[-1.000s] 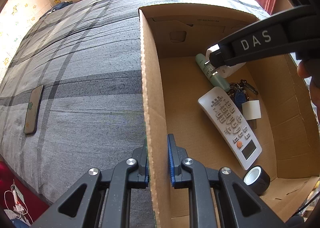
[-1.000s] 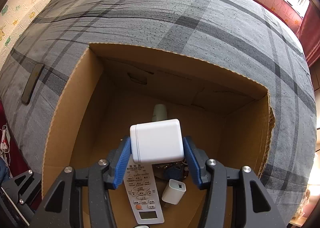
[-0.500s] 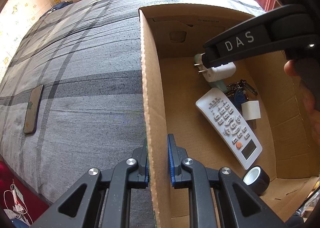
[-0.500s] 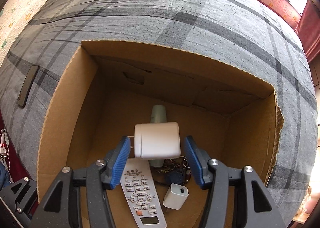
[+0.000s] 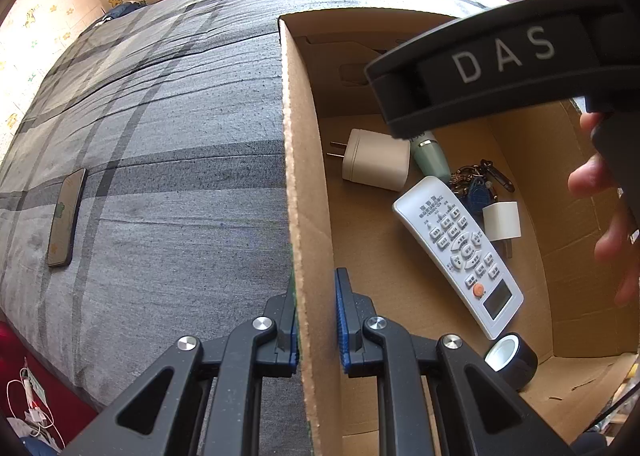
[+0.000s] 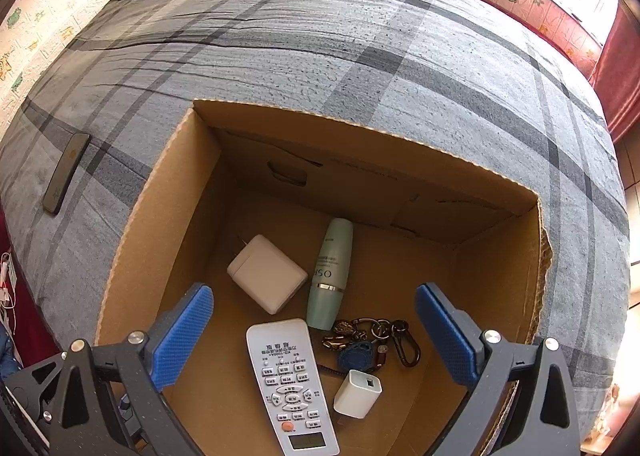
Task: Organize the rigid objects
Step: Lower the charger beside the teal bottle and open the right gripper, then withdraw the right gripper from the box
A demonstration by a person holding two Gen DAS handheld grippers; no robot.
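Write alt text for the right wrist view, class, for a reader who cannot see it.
The right gripper, jaws just opened wide and empty, hangs over a cardboard box on a grey plaid bed. Inside lie a large white charger, green bottle, remote, keys and small white charger.

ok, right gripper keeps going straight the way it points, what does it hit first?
Probably the remote or the keys on the box floor; both lie between its open fingers. Depth is unclear.
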